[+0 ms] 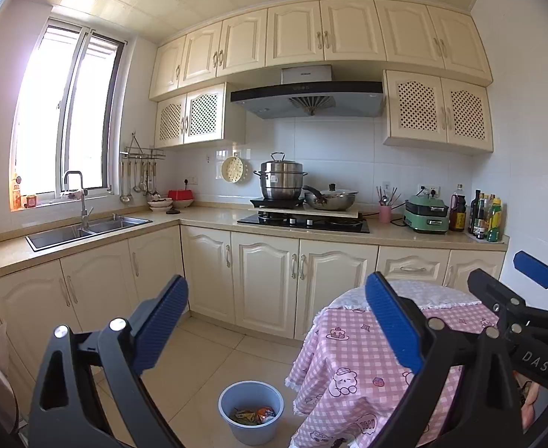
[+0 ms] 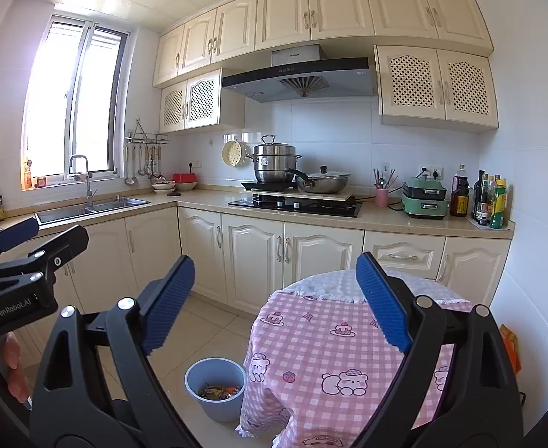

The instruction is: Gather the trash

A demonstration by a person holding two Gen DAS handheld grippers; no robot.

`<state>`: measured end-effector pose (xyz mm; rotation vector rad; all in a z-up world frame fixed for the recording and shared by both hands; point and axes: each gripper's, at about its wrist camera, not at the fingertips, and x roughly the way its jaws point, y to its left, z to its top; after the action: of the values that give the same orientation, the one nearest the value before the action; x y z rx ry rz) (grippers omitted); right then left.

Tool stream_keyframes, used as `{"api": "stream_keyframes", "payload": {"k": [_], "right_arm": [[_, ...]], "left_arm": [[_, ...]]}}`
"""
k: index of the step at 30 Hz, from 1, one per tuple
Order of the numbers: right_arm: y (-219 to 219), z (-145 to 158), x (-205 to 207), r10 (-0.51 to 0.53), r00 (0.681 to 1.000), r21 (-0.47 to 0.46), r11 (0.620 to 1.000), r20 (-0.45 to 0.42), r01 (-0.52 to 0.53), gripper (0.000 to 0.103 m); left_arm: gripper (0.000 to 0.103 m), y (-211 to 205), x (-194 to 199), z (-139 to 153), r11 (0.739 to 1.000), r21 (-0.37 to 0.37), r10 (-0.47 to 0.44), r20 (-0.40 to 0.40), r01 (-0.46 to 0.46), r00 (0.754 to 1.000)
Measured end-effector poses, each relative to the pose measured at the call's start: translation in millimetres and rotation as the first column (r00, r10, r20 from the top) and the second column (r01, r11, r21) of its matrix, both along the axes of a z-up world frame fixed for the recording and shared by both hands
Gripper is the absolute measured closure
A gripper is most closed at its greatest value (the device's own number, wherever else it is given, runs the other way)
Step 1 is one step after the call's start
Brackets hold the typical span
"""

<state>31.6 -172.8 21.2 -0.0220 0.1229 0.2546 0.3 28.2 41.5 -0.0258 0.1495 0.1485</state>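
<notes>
A blue-grey bin (image 1: 250, 411) stands on the floor left of the round table (image 1: 352, 351) with the pink checked cloth; it also shows in the right wrist view (image 2: 215, 388). Colourful wrappers (image 1: 253, 415) lie in its bottom, also seen in the right wrist view (image 2: 219, 391). My left gripper (image 1: 275, 310) is open and empty, held high above the bin and the table's left edge. My right gripper (image 2: 274, 287) is open and empty above the table (image 2: 333, 339). Each gripper shows at the edge of the other's view, the right (image 1: 535, 272) and the left (image 2: 16, 231).
Cream base cabinets (image 1: 266, 283) run along the back and left under a counter with a sink (image 1: 87, 226), a hob with pots (image 1: 303, 220), a green appliance (image 1: 425, 214) and bottles (image 1: 486, 218). Tiled floor (image 1: 206, 351) lies between the cabinets and the table.
</notes>
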Motion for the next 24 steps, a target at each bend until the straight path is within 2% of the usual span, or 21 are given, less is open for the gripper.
{"api": "stream_keyframes", "payload": {"k": [24], "right_arm": [[0.4, -2.2, 0.1, -0.003, 1.000, 0.002, 1.000, -0.006, 0.003, 0.015]], "left_arm": [[0.009, 0.8, 4.5, -4.1, 1.000, 0.003, -0.017, -0.019, 0.017, 1.000]]}}
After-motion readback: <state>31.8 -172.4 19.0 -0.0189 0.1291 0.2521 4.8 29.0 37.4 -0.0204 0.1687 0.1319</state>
